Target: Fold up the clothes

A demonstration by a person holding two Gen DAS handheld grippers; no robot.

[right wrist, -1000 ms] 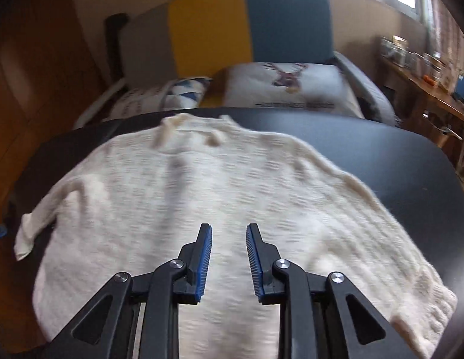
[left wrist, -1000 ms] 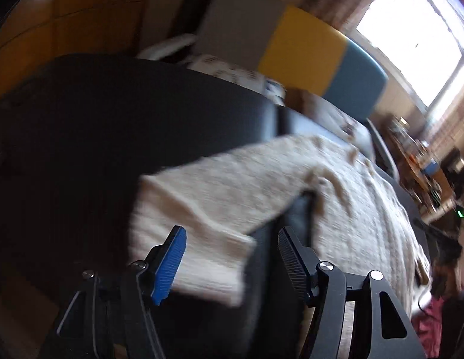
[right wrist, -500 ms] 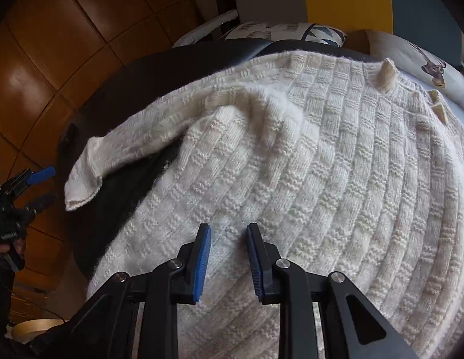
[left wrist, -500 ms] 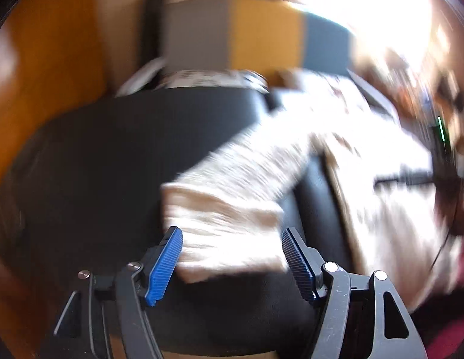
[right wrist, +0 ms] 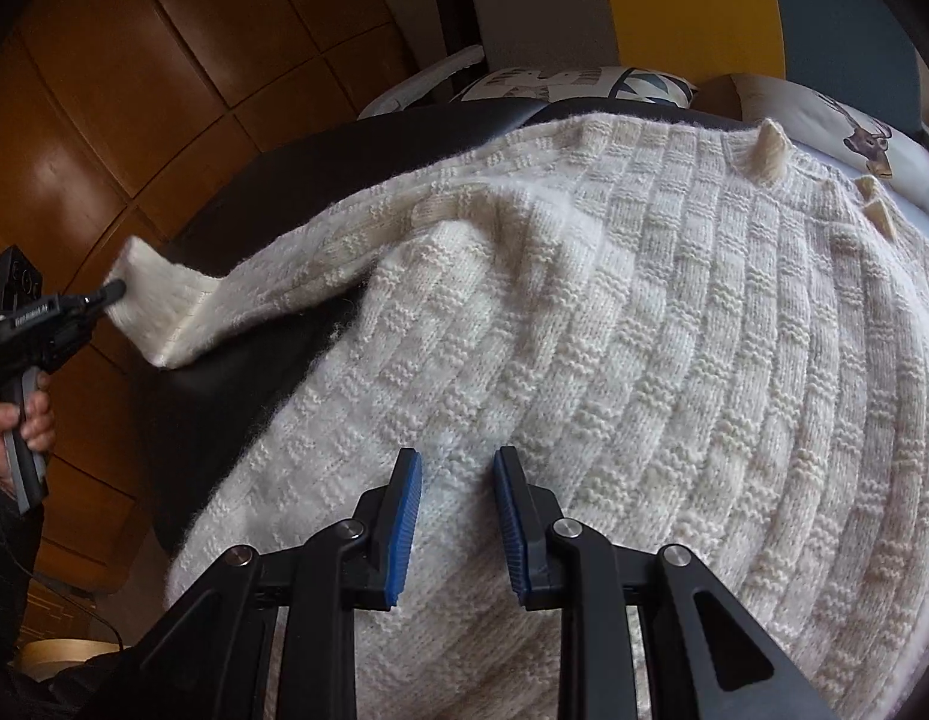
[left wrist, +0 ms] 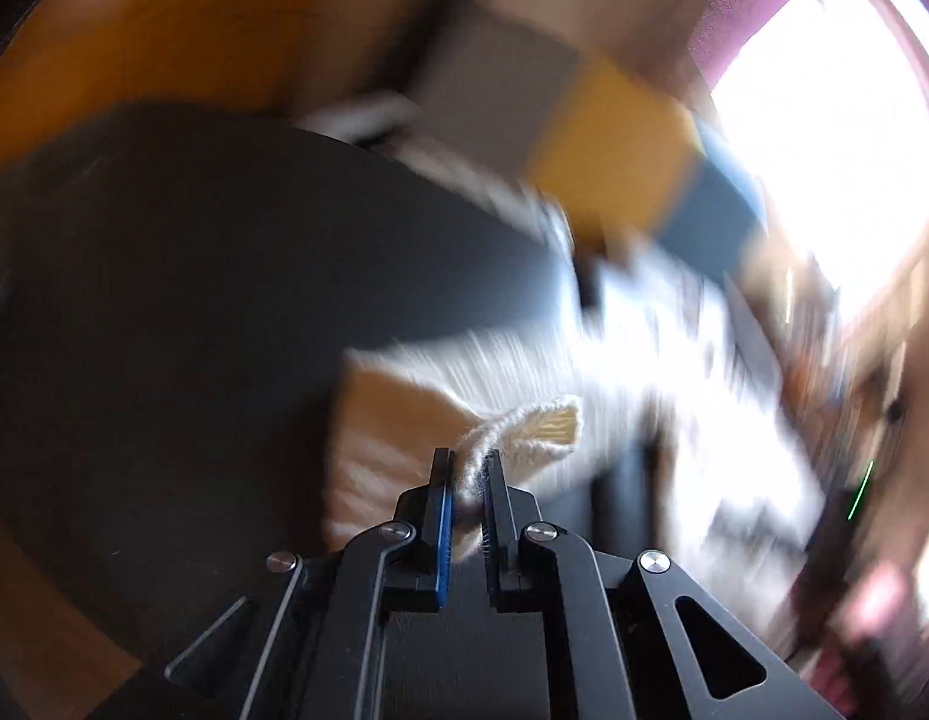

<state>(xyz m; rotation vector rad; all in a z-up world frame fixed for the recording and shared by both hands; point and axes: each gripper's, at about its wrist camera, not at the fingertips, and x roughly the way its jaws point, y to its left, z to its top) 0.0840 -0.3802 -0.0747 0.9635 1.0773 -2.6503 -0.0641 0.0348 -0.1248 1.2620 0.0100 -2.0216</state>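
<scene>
Sweater (right wrist: 614, 324) lies spread on the table (right wrist: 236, 384); your left gripper (left wrist: 464, 480) pinches the sleeve cuff (right wrist: 158, 306). Carry it flat across the body while your right gripper (right wrist: 458, 516), fingers spread, steadies the knit.

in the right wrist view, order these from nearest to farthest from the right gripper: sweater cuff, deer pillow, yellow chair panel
From the right gripper:
1. Sweater cuff, far left, pinched by the left gripper.
2. Deer pillow, upper right, beyond the collar.
3. Yellow chair panel, top, behind the pillows.
</scene>
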